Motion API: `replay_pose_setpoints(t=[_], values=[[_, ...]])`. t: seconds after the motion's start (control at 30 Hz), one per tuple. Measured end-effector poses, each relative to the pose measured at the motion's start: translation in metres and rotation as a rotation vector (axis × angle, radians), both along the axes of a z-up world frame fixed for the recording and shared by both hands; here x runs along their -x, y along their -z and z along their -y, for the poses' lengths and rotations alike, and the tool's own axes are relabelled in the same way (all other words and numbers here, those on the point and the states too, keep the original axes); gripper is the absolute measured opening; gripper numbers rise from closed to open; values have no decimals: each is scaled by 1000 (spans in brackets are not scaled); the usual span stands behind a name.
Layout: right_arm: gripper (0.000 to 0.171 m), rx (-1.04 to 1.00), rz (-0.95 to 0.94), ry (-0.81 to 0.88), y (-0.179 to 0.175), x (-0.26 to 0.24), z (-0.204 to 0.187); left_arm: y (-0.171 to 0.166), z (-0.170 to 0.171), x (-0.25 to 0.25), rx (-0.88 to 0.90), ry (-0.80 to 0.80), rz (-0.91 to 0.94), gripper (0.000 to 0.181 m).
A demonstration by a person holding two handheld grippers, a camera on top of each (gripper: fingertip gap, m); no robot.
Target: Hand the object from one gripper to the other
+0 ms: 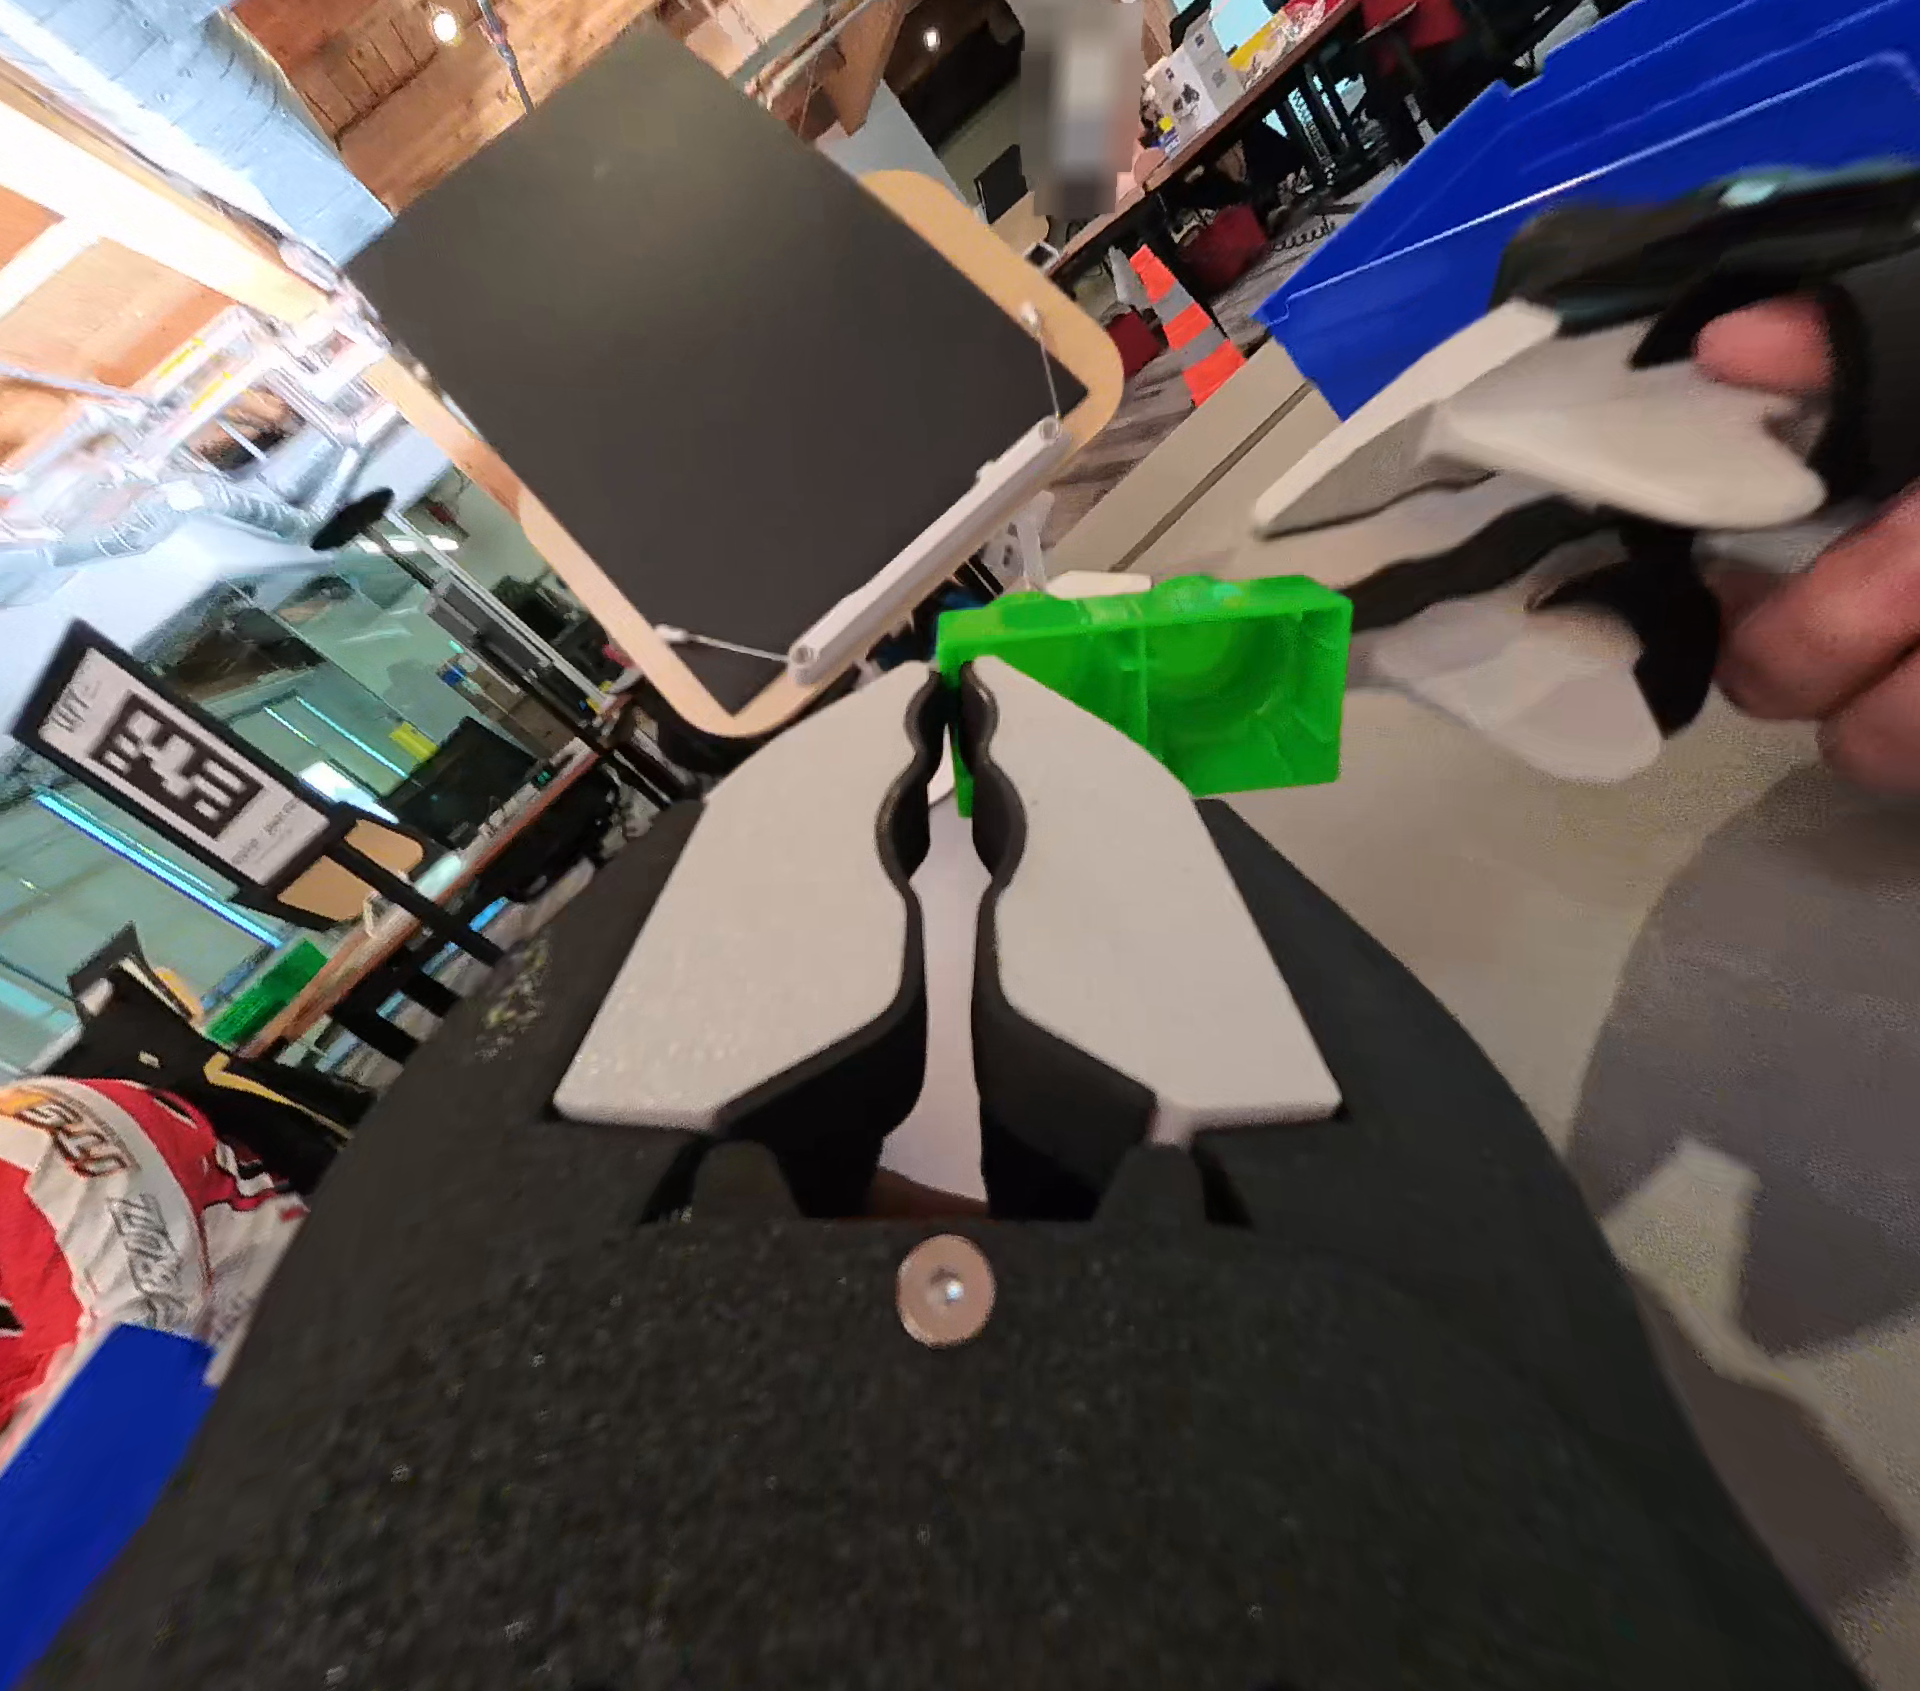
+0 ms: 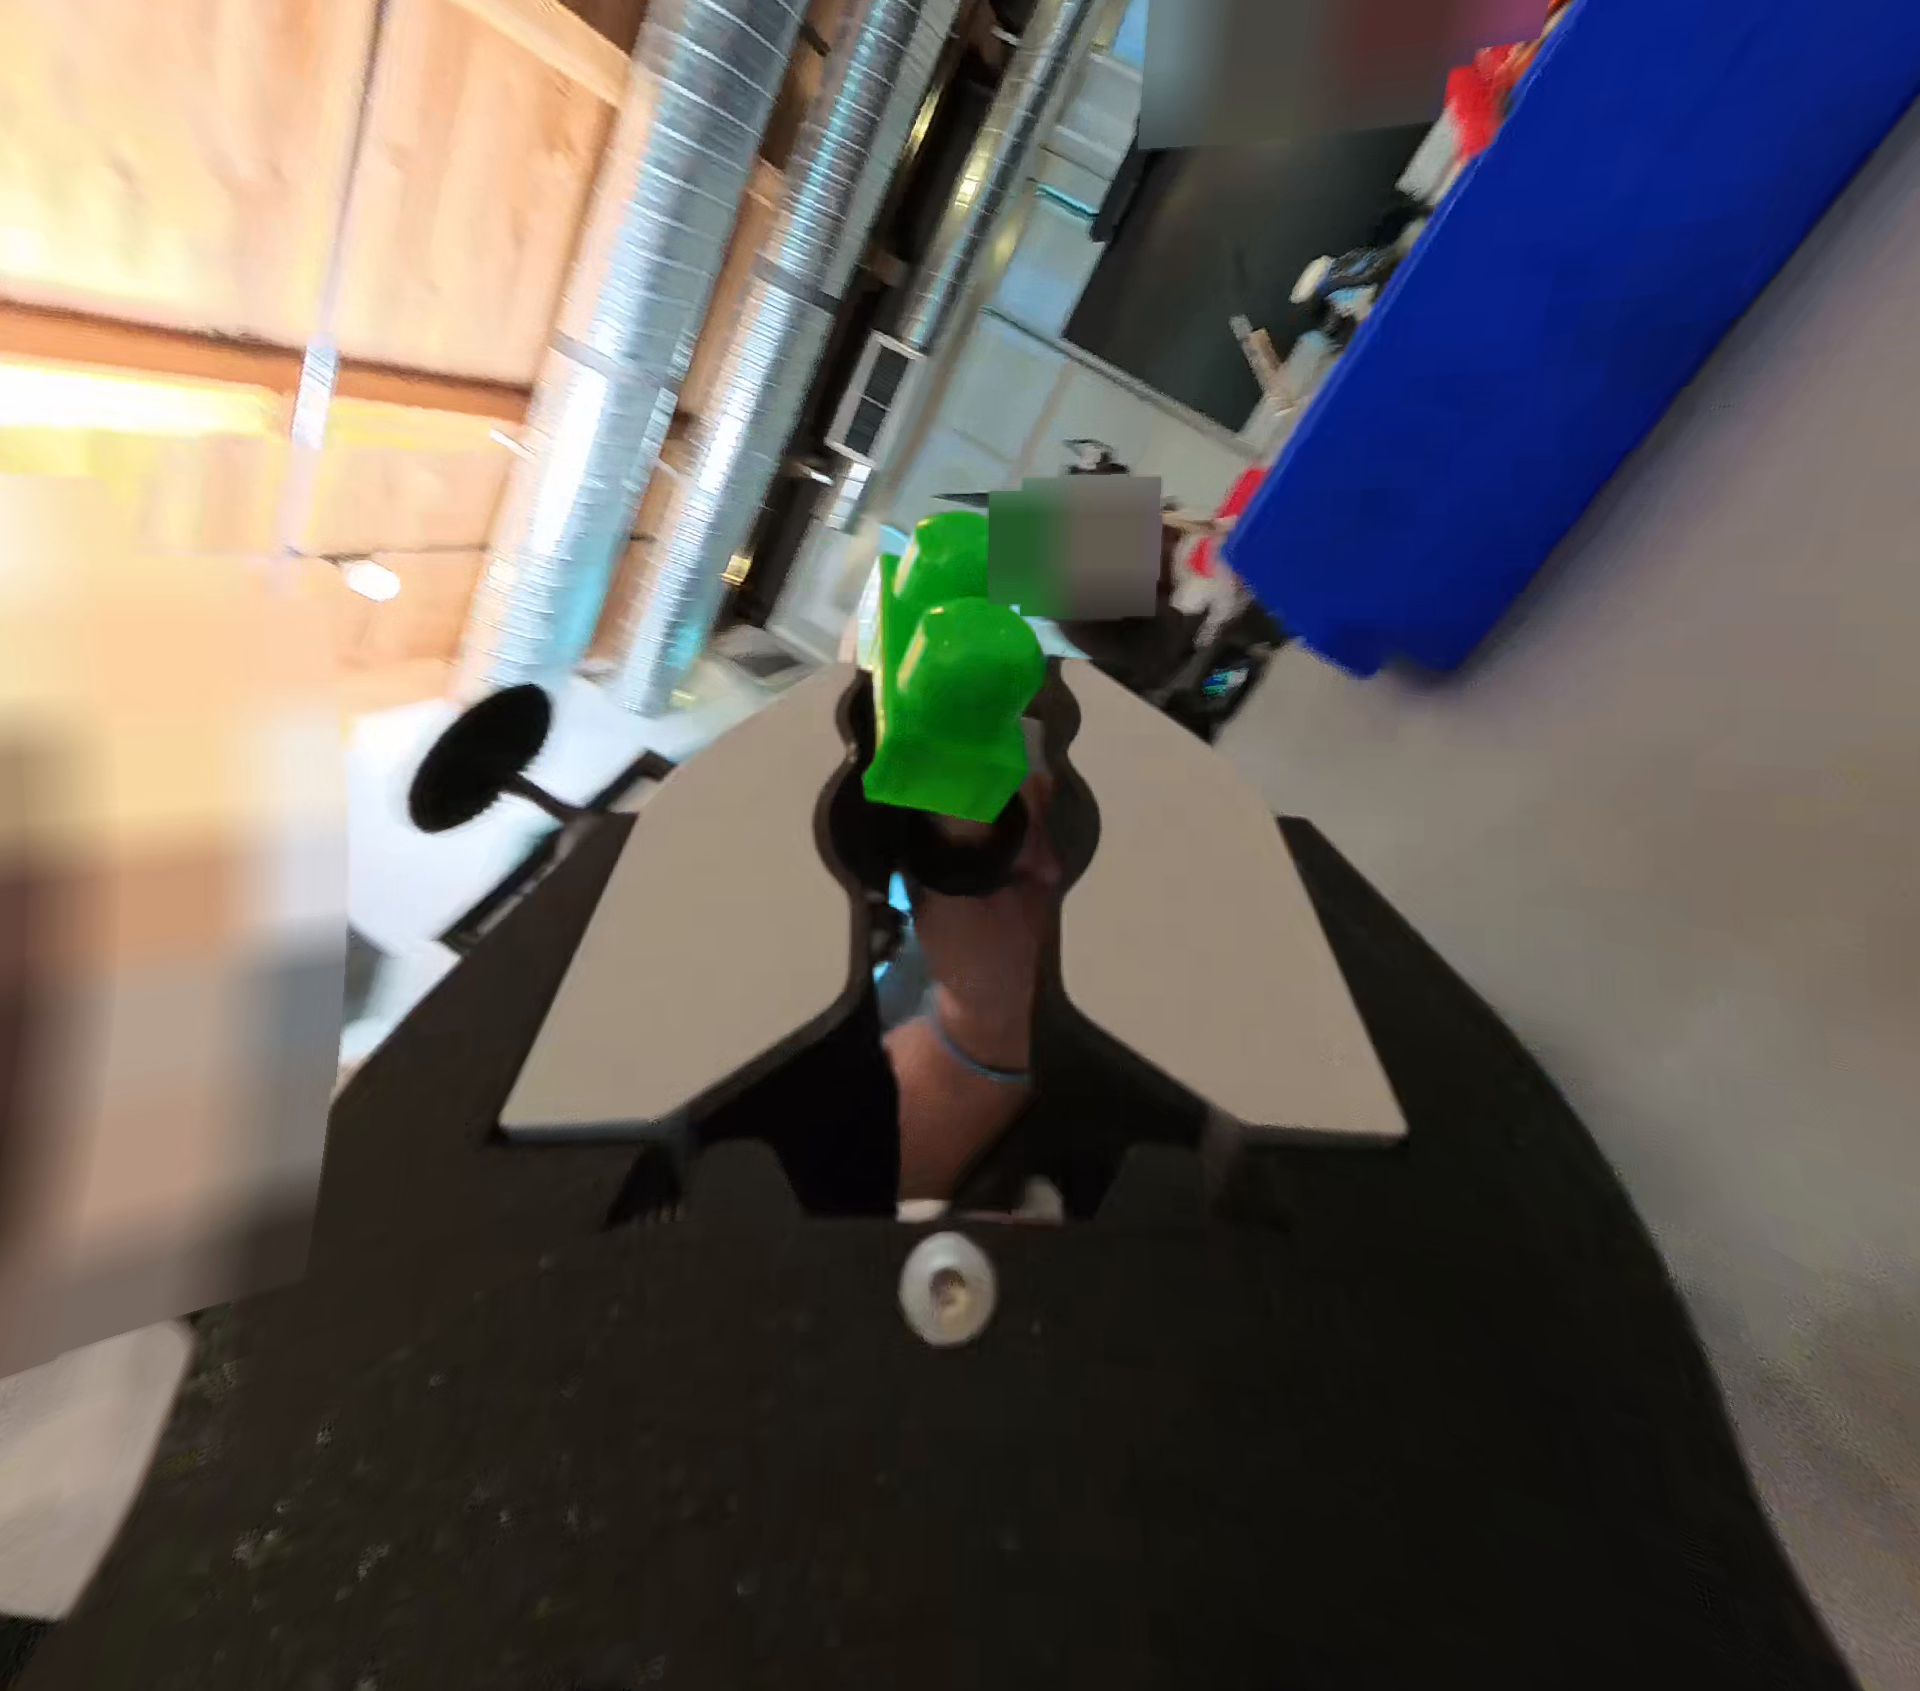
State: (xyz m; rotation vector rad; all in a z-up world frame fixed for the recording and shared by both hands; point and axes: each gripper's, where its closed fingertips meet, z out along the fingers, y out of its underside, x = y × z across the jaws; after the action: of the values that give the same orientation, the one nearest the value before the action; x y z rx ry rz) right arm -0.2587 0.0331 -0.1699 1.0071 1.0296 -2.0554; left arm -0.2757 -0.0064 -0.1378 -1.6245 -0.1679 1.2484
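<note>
While the left gripper [image 1: 951, 696] has its fingers clamped together on one thin wall at the end of the green block [image 1: 1174, 685], the block is held up in the air above the grey table [image 1: 1455, 862], resting on nothing. From that pinch the block's long axis runs out sideways to the right in the left wrist view, straight toward the right gripper [image 1: 1351, 592], and its hollow underside faces the left camera. The right gripper comes in from the right with a hand [image 1: 1818, 602] behind it. Its fingers are apart, one above and one below the block's free end, and their tips are right at that end. In the right wrist view the block sits between the tips of the spread fingers, seen studs-first: two rounded studs point back at the right camera, and the long axis runs roughly away along the fingers. Thin dark gaps show on both sides of the block, so the right fingers look not yet closed on it, though the frame is smeared and contact cannot be ruled out. The left hand [image 2: 966, 966] shows through the gap farther off. Judgement: handover is midway, the left side carries the block, and the right is in place around the free end. The next move probably needs the right fingers to close across the short width before the left lets go. A blue bin [image 1: 1558, 187] stands on the table behind, well apart.
</note>
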Motion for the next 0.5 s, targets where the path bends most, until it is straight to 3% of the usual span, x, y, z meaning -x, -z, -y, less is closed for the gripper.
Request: replay_pose_setpoints(t=[0.13, 0.3, 0.43, 0.5], values=[[34, -397, -298, 227, 5, 13, -20, 7, 18, 21, -115, -12, 224, 2], [60, -1021, -800, 558, 13, 15, -15, 20, 21, 29, -373, 64, 619, 2], [56, -1403, -1157, 729, 7, 3, 0, 32, 15, 27, -374, 77, 725, 2], [37, -1508, -1294, 866, 0, -3, 1, 38, 14, 27, -312, 54, 718, 2]])
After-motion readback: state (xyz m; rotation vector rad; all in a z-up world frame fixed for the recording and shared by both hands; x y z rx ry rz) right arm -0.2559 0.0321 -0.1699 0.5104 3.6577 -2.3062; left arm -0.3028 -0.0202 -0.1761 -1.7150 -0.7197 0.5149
